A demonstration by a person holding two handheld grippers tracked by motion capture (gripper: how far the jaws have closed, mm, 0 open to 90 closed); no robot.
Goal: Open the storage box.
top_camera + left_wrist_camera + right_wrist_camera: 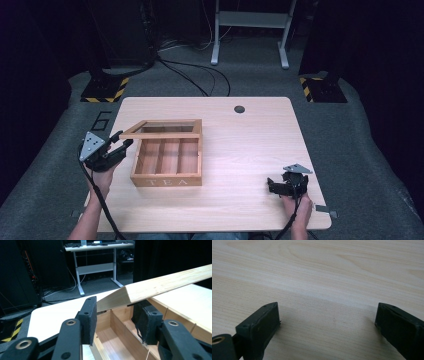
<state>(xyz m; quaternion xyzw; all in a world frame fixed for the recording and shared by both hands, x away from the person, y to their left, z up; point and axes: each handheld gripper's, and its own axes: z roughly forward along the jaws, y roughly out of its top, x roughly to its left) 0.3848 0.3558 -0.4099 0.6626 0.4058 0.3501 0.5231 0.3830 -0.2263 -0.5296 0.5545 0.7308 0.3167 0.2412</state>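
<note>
A wooden tea box [167, 181] marked "TEA", with three compartments, stands on the table's left half. Its framed lid [162, 135] is lifted at a slant, front edge up. My left gripper [125, 139] is open at the lid's left corner. In the left gripper view the lid's corner [130, 293] sits just above and between the spread fingers of my left gripper [115, 307]; the right finger [146, 320] reaches under the lid, over the box's open compartments [112, 337]. My right gripper [270, 186] lies open on the table near the front right, and it [327, 315] has bare wood between its fingers.
The light wooden table [250, 145] has a round cable hole [239, 109] near its far edge. Beyond it are grey carpet, floor cables [200, 75], a white desk frame [250, 30] and two hazard-striped stand bases [105, 90].
</note>
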